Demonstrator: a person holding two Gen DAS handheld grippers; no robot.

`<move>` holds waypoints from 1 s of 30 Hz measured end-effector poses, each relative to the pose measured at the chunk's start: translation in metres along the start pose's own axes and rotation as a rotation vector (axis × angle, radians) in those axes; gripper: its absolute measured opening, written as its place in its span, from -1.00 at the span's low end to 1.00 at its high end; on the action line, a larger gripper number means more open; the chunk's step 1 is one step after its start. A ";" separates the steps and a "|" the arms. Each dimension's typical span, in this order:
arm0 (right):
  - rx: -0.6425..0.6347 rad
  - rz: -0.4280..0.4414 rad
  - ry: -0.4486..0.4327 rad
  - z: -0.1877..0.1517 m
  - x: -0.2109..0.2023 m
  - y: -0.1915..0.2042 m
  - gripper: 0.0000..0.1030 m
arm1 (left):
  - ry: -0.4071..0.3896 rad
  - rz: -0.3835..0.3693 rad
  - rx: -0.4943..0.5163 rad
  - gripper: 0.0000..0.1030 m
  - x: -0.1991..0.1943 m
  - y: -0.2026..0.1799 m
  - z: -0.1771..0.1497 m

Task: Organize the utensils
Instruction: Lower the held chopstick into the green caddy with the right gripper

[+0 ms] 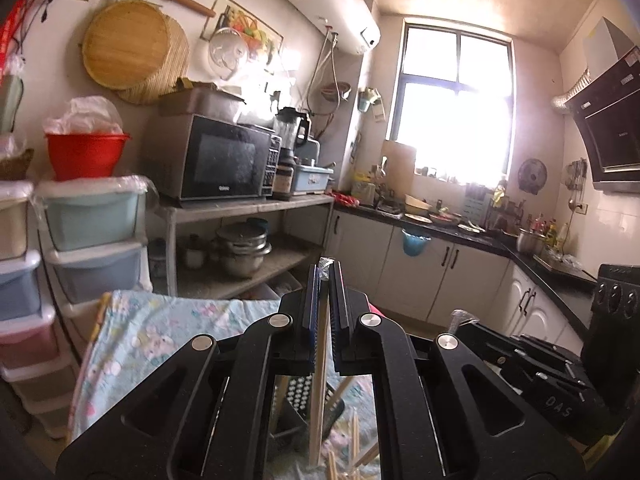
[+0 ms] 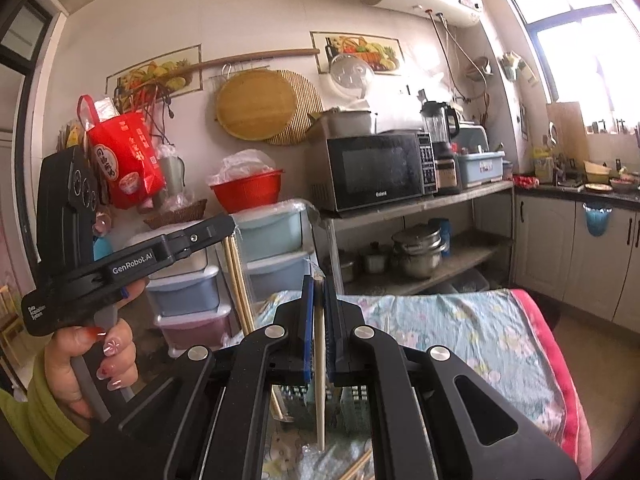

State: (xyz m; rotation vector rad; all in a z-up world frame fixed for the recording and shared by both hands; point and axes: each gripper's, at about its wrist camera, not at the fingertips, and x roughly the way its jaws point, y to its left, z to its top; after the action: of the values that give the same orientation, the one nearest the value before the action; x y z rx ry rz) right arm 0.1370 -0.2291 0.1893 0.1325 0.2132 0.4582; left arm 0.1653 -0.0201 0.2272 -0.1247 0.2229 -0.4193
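My left gripper (image 1: 326, 270) is shut on a wooden chopstick (image 1: 319, 392) that hangs down between its blue pads, raised above the table; it also shows in the right wrist view (image 2: 228, 226) with chopsticks (image 2: 238, 280) hanging from it. My right gripper (image 2: 319, 282) is shut on another wooden chopstick (image 2: 320, 380) that hangs straight down. Below both, a dark perforated utensil basket (image 1: 298, 394) stands on the floral cloth, with loose chopsticks (image 1: 352, 440) lying beside it.
The table is covered by a light floral cloth (image 2: 460, 320) with a pink edge. Stacked plastic drawers (image 2: 272, 240) and a shelf with a microwave (image 2: 378, 168) and pots (image 2: 420, 250) stand behind. The kitchen counter (image 1: 460, 232) runs at the right.
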 end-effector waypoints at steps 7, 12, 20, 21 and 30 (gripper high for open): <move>-0.041 0.000 -0.032 0.019 0.011 0.009 -0.90 | -0.019 0.046 -0.006 -0.95 0.007 0.014 0.013; -0.061 -0.004 -0.060 0.031 0.019 0.012 -0.90 | -0.052 0.085 -0.002 -0.95 0.012 0.023 0.020; -0.067 -0.014 -0.094 0.043 0.033 0.006 -0.90 | -0.051 0.124 -0.016 -0.95 0.024 0.035 0.018; -0.067 -0.020 -0.095 0.044 0.035 0.004 -0.90 | -0.049 0.127 -0.019 -0.95 0.027 0.037 0.017; -0.037 -0.045 -0.075 0.042 0.059 -0.018 -0.90 | -0.033 0.163 -0.034 -0.95 0.050 0.048 0.003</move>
State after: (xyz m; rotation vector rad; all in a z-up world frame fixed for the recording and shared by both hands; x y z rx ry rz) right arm 0.2062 -0.2211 0.2162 0.1079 0.1338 0.4113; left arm 0.2289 0.0023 0.2124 -0.1456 0.2057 -0.2507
